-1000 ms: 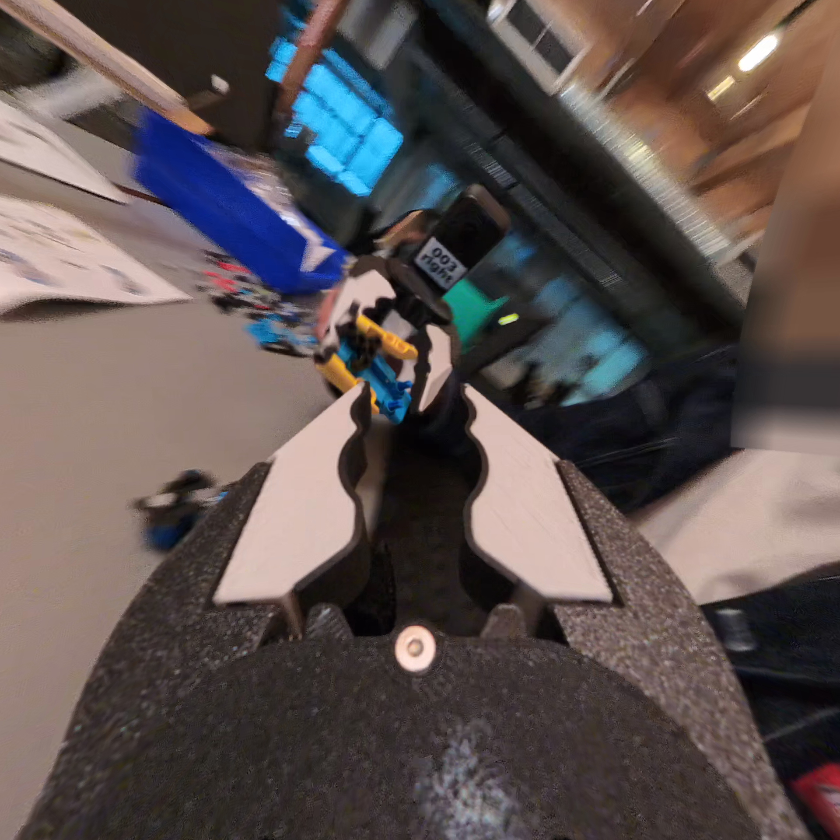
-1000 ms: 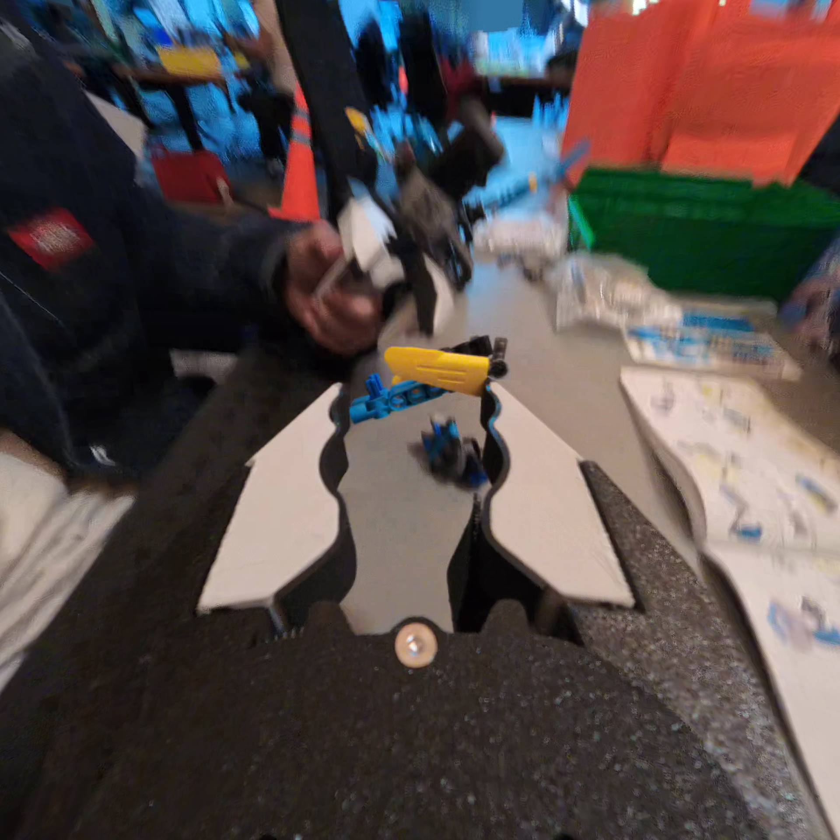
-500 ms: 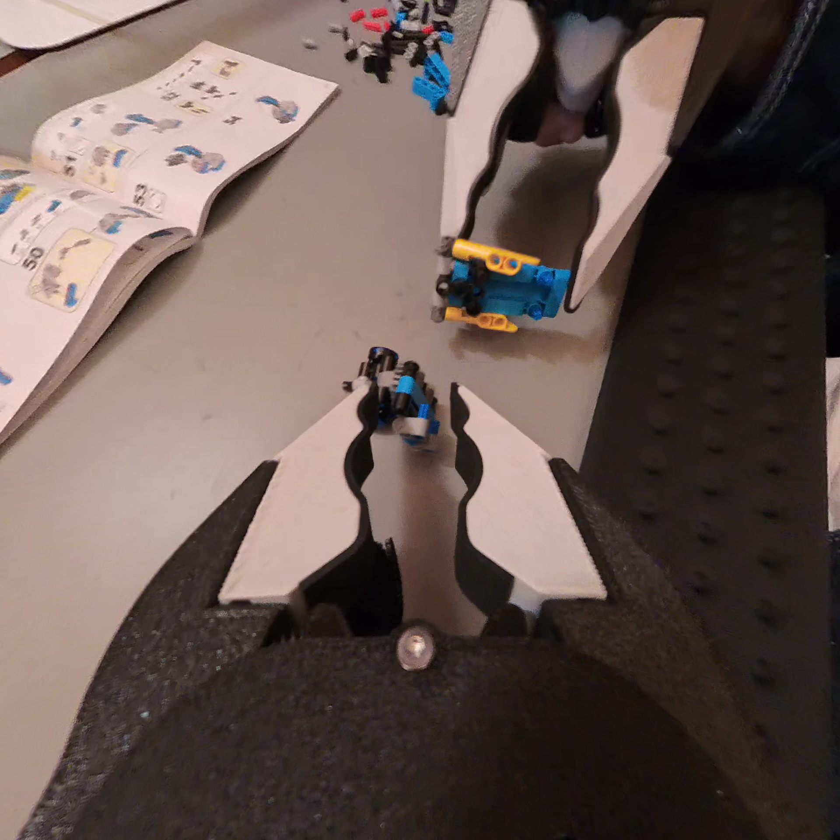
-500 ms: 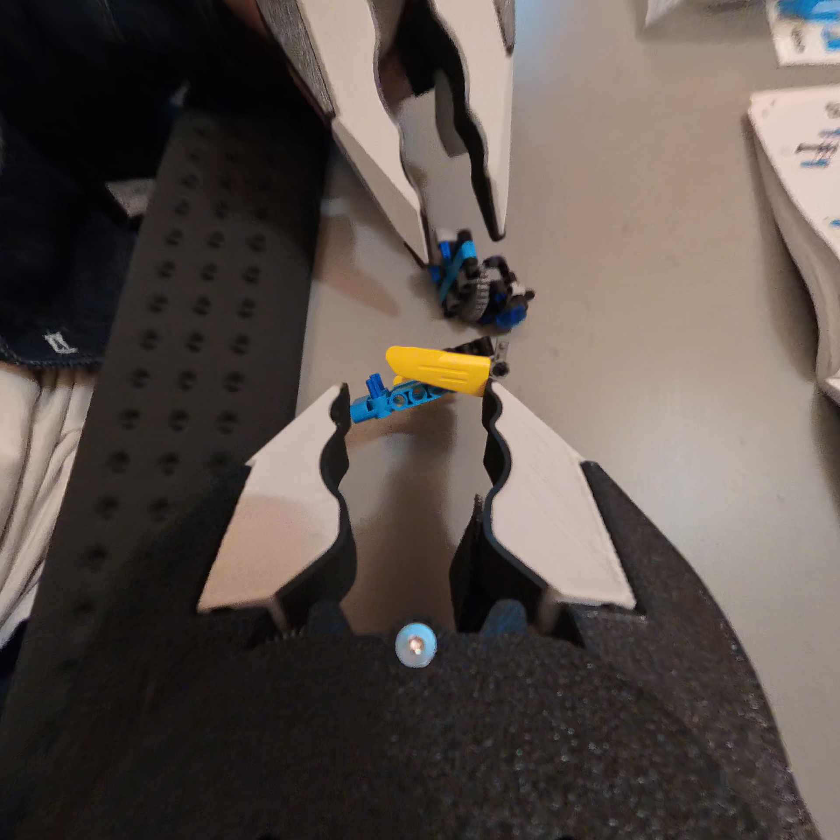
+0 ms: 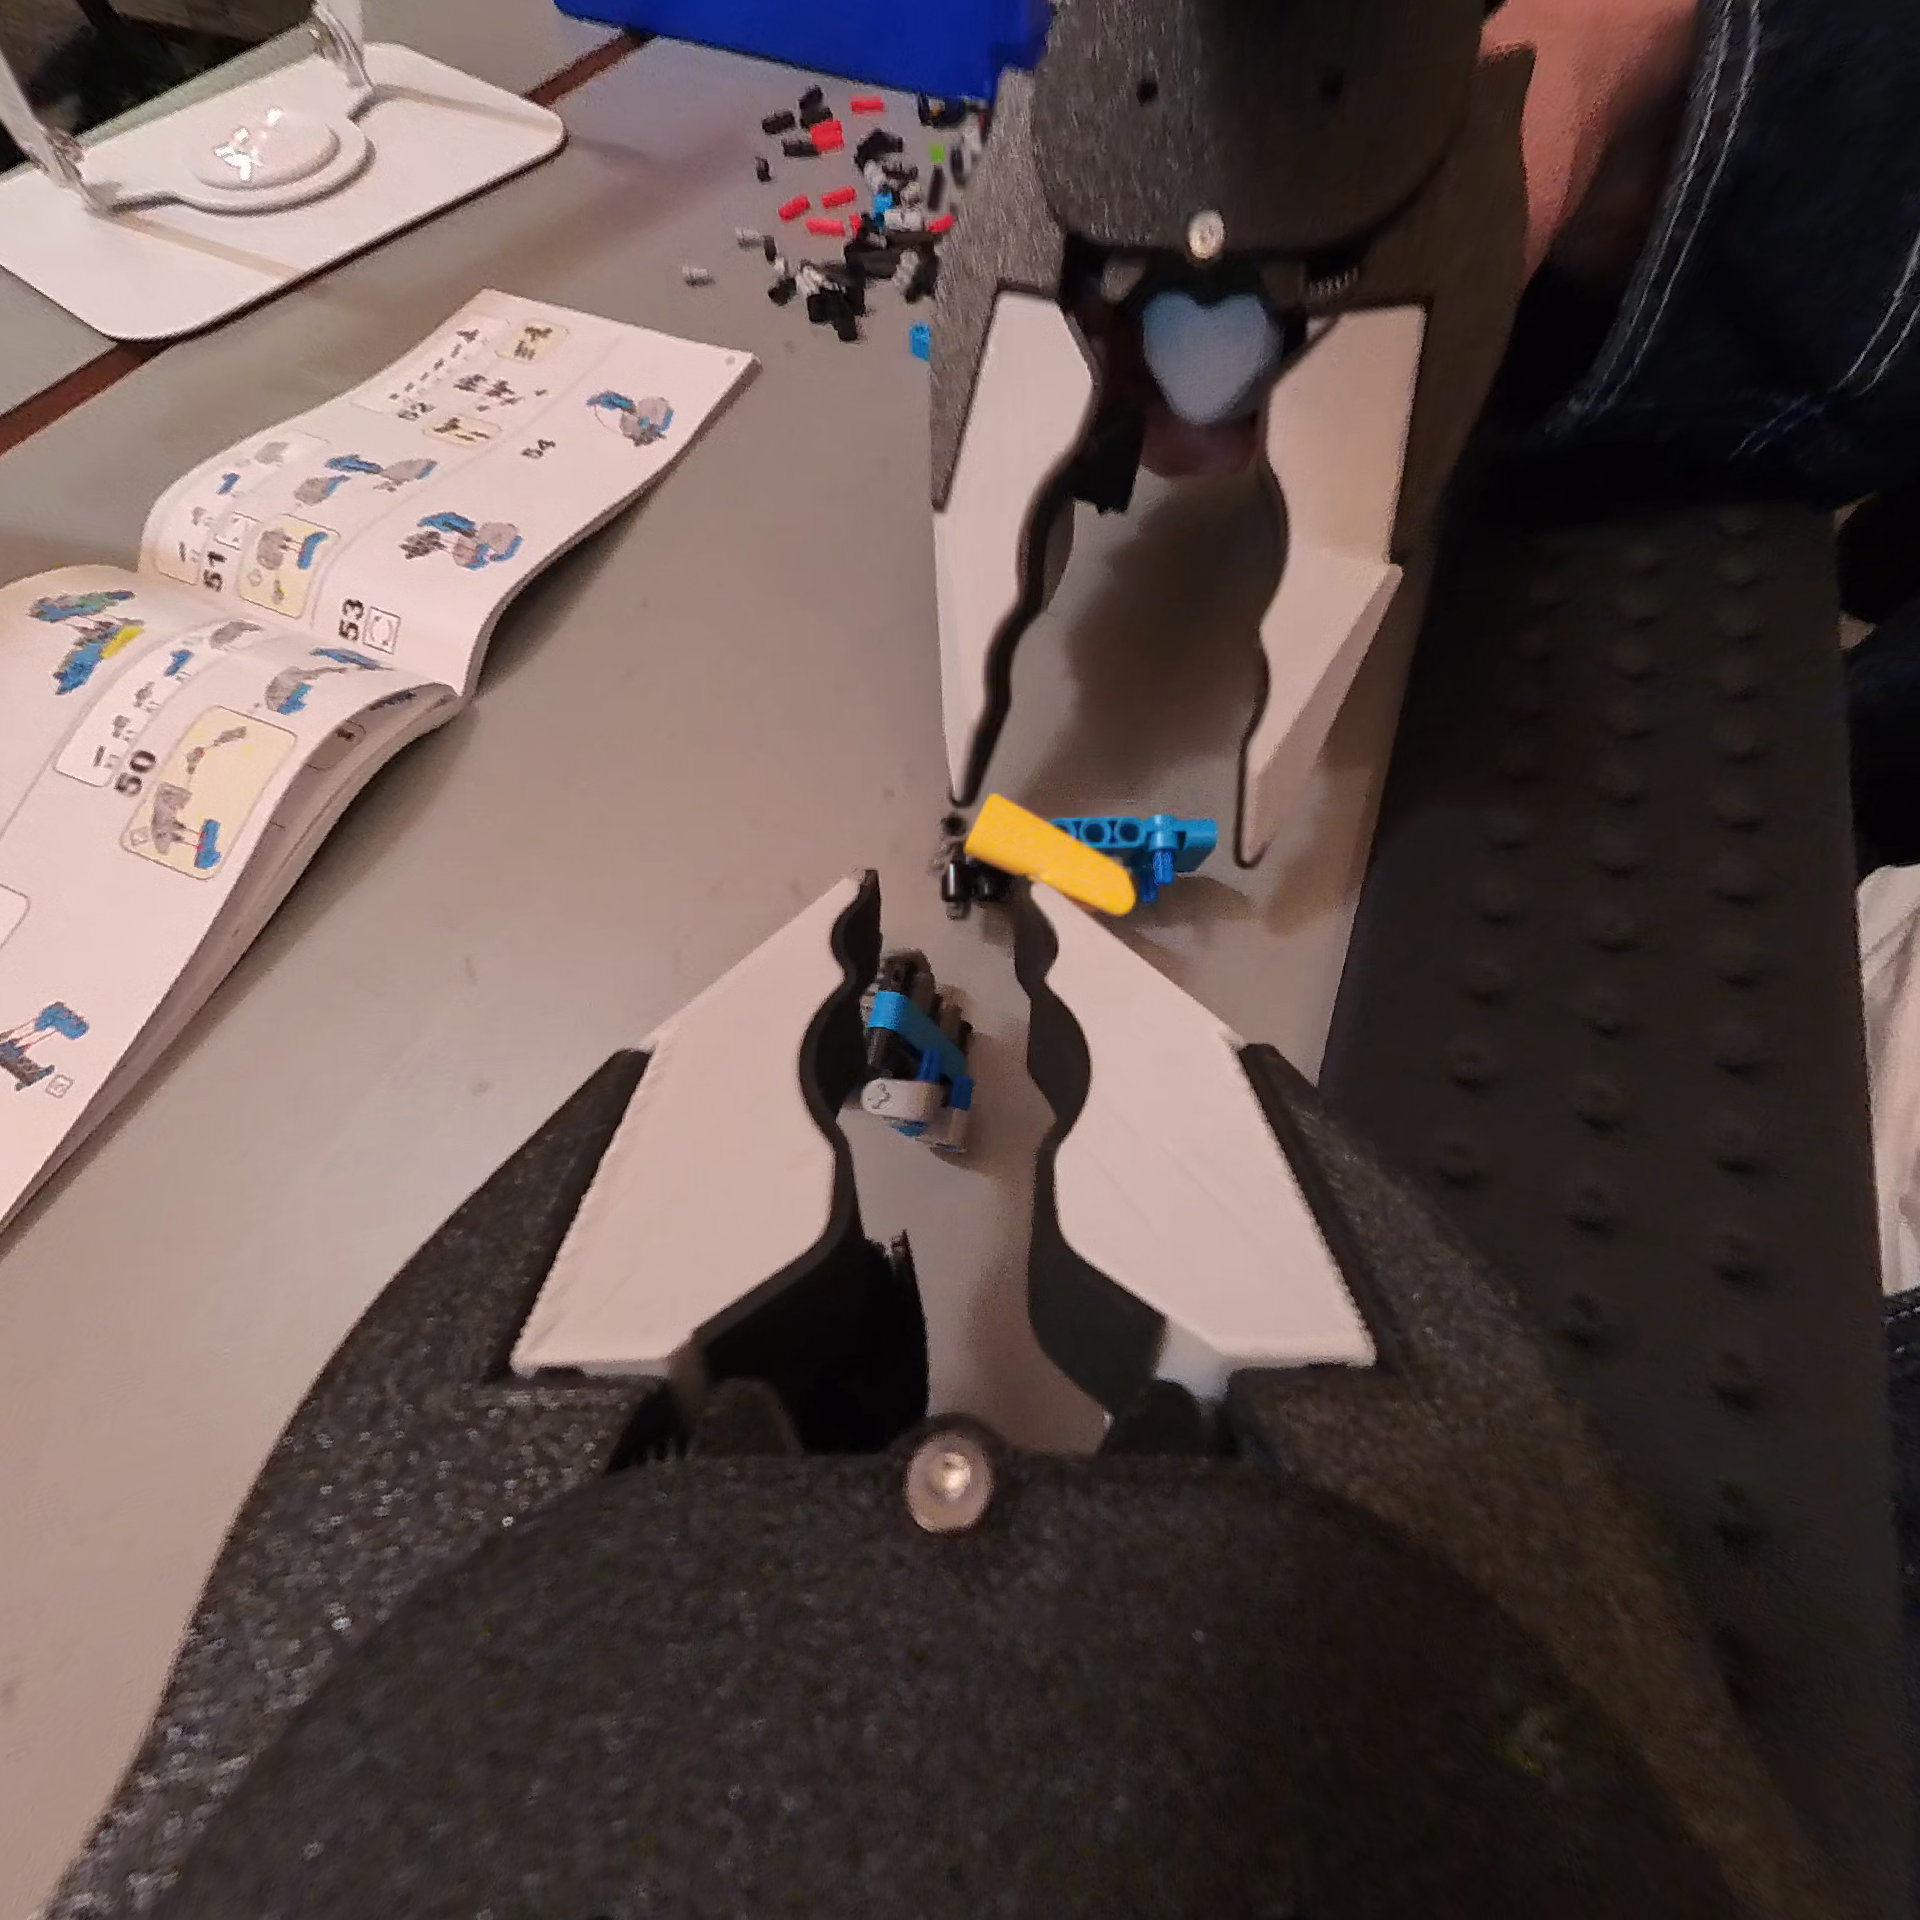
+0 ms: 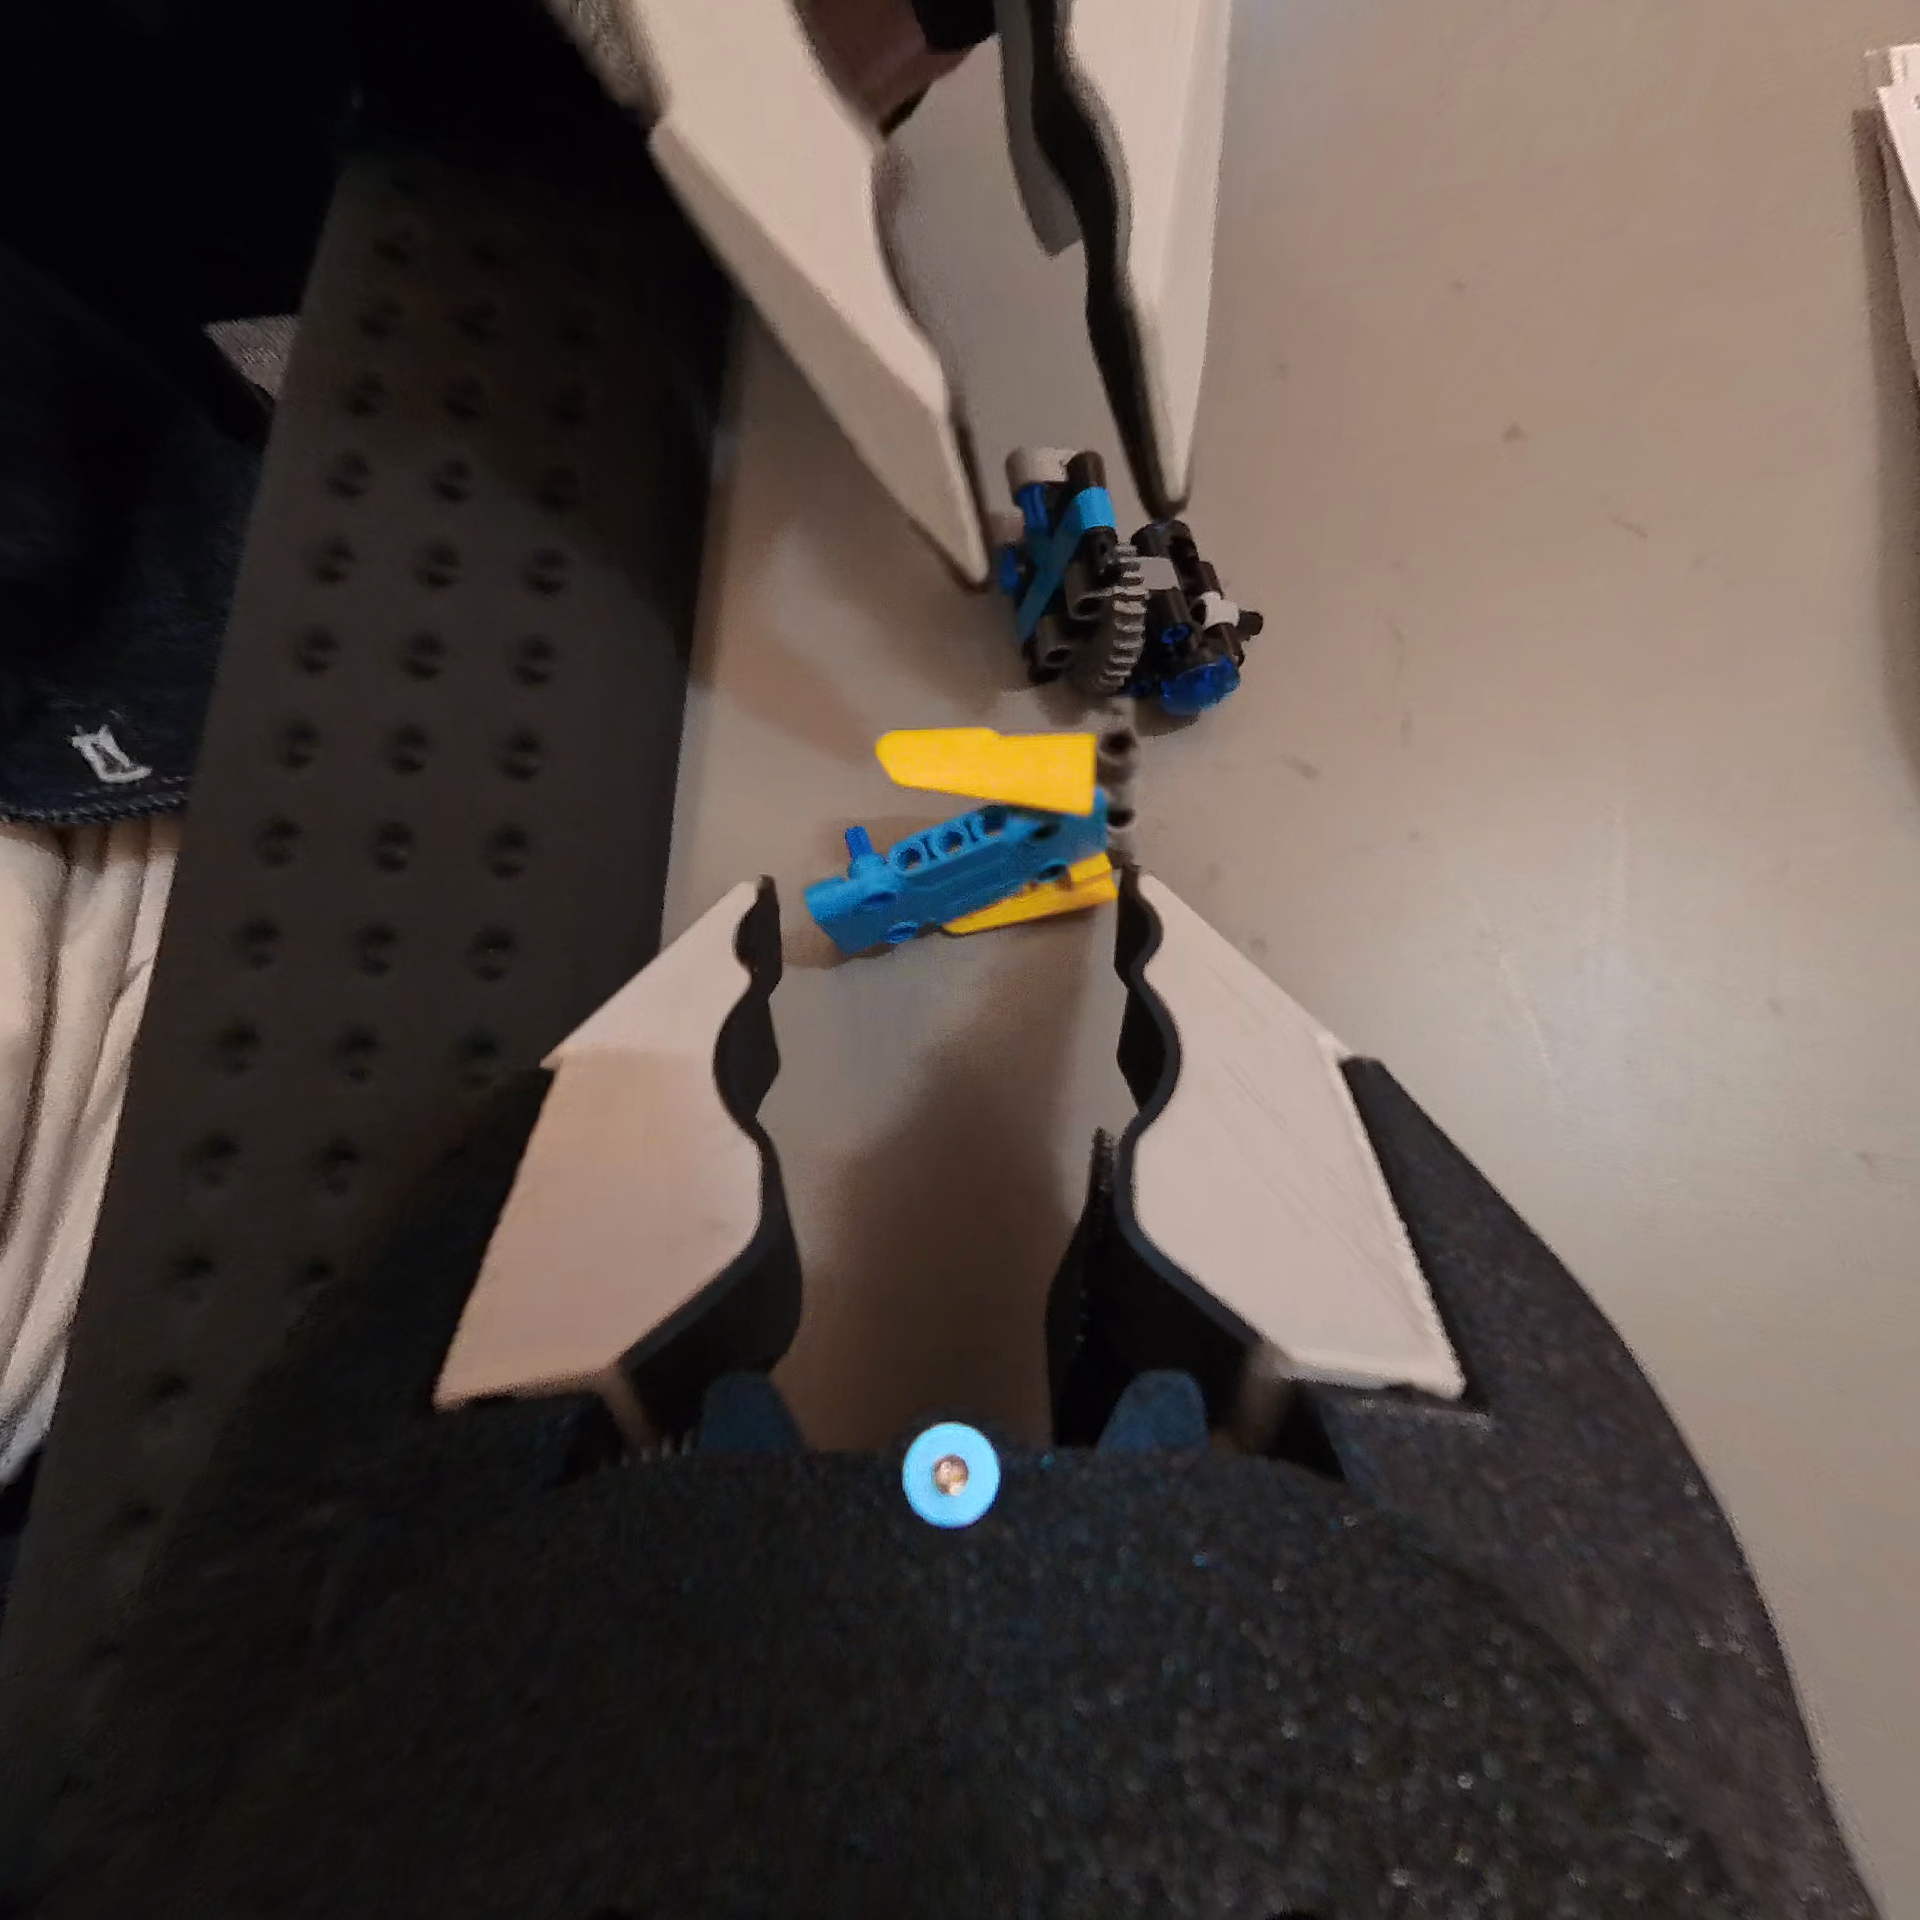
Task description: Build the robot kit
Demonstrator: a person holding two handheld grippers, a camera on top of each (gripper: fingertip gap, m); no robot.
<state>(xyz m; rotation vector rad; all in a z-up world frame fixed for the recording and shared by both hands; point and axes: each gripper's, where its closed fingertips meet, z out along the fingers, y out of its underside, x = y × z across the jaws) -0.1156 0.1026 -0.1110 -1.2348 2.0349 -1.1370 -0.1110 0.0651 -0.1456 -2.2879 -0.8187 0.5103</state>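
We've got both grippers angled down at the grey tabletop (image 5: pixel 623 831), pointing at each other nearly tip to tip near the edge where a person sits. The left gripper (image 5: pixel 940 914) has its jaws spread with nothing clamped; a little blue-and-black geared assembly (image 5: pixel 920 1049) sits on the table between its fingers, close against the left finger, though we can't tell if it actually touches. The right gripper (image 6: pixel 943 904) is spread wider and also empty, and right past its fingertips lies a yellow-and-blue beam piece (image 6: pixel 977 831) flat on the table; its yellow end looks to be touching or nearly touching the right finger's tip, hard to say which. From the right wrist view the geared assembly (image 6: pixel 1122 592) shows its grey cog wheel and sits between the other gripper's tips. A black perforated strip (image 5: pixel 1621 935) runs along that near edge, with a dark sleeve and denim past it. Further out toward the far side there's an open instruction booklet (image 5: pixel 312 623), a scatter of small red, black and blue loose pieces (image 5: pixel 852 229), a blue bin (image 5: pixel 810 36) and a white stand base (image 5: pixel 260 177).
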